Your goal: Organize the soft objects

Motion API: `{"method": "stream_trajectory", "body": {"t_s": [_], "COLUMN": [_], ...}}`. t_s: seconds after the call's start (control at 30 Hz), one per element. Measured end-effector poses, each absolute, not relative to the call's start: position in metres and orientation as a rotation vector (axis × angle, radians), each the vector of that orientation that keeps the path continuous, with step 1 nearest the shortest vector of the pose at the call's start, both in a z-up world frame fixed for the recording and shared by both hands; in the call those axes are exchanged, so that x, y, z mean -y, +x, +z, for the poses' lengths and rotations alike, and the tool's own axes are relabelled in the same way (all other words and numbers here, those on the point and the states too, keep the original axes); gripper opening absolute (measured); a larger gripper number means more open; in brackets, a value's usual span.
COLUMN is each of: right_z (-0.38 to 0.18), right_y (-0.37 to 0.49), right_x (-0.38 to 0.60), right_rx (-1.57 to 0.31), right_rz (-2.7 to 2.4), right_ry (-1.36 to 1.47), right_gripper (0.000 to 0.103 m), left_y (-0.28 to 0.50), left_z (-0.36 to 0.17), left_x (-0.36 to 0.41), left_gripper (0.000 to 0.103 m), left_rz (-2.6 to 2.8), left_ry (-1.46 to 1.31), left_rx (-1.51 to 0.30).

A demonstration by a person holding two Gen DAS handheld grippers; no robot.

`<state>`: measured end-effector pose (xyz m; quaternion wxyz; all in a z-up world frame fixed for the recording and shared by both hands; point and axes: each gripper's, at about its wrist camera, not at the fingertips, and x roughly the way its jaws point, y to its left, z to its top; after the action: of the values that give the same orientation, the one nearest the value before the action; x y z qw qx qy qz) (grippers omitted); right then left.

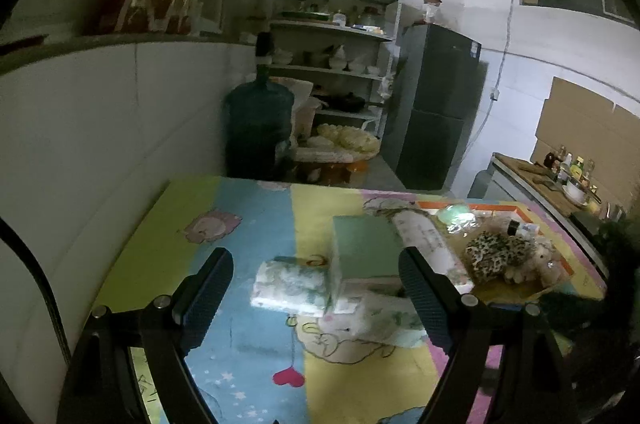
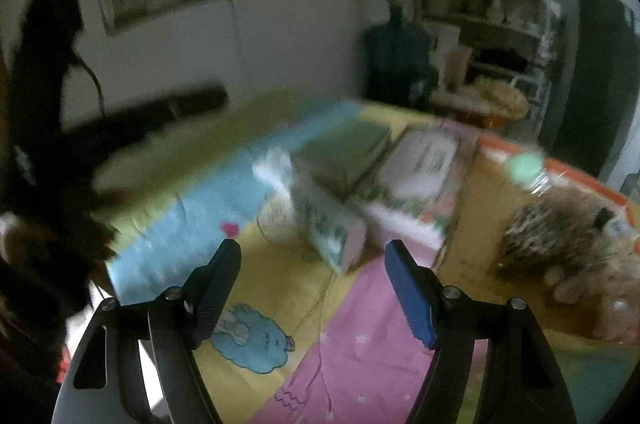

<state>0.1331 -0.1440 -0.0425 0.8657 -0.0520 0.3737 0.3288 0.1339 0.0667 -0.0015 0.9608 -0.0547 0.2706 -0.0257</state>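
Note:
Soft tissue packs lie on a cartoon-print table cover: a floral pack (image 1: 290, 288), a second floral pack (image 1: 376, 318) nearer, a green pack (image 1: 364, 244) on top, and a long white pack (image 1: 428, 244). A leopard-print plush (image 1: 496, 256) and a beige plush (image 1: 540, 264) sit in a shallow cardboard tray (image 1: 520, 288). My left gripper (image 1: 316, 300) is open and empty, just short of the floral packs. My right gripper (image 2: 312, 288) is open and empty, near a floral pack (image 2: 332, 228). The right wrist view is blurred; the leopard plush (image 2: 552, 236) shows at its right.
A white wall (image 1: 100, 127) borders the table's left side. Behind the table stand a blue water jug (image 1: 258, 119), a shelf rack (image 1: 336, 51) with dishes and a grey fridge (image 1: 436, 103). A counter (image 1: 552, 183) with bottles is at right.

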Motion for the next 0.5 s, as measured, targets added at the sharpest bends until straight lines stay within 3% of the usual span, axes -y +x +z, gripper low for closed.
{"method": "stream_trajectory", "body": {"t_s": [0.23,0.5], "right_z": [-0.089,-0.093], "right_y": [0.172,0.169], "right_x": [0.127,0.112], "right_rx": [-0.891,-0.921], "right_rz": [0.688,0.784], "right_ry": [-0.102,-0.084], "right_gripper": [0.076,0.076], "left_y": [0.139,0.152], "left_z": [-0.015,-0.025], "left_x": [-0.089,-0.107], "left_gripper": [0.085,0.085], "left_rz": [-0.027,-0.011], "left_ry": [-0.144,-0.163], "left_rx": [-0.57,-0.588]}}
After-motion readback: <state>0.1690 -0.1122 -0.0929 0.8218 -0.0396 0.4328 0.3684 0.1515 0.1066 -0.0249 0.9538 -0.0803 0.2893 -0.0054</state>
